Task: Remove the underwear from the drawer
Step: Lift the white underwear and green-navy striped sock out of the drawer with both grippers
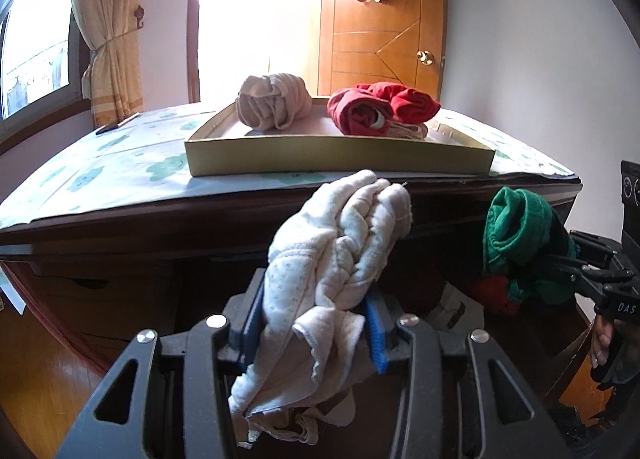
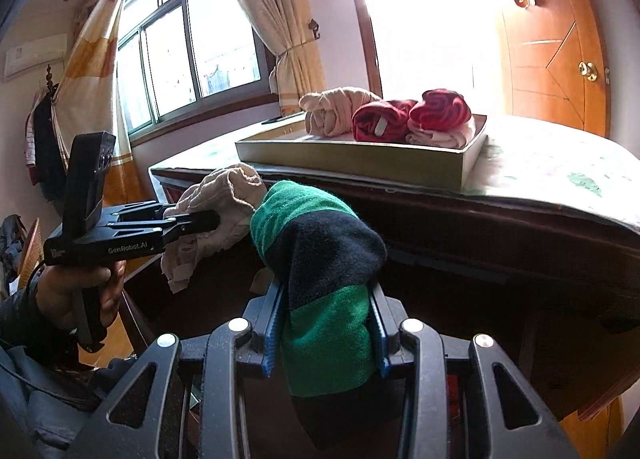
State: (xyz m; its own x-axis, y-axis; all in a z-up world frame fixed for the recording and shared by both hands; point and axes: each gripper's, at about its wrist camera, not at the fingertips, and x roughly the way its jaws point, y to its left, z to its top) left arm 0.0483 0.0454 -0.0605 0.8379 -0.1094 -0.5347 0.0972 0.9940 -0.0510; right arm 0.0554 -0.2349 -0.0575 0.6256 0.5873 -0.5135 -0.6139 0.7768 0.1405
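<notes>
- Your left gripper [image 1: 316, 323] has its fingers closed on a rolled cream underwear [image 1: 340, 255], held below the table [image 1: 100, 179] edge.
- Your right gripper [image 2: 326, 323] fingers clamp a green-and-black roll [image 2: 320, 259].
- The tray [image 1: 340, 159] at 12 o'clock holds a beige roll [image 1: 274, 101] and red rolls [image 1: 380, 107].

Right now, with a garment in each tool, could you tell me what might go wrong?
1. The cream underwear hangs loosely below the left tool; its trailing end might snag on the dresser edge.
2. The tray already holds three bundles, so the green-and-black underwear may lack room.
</notes>
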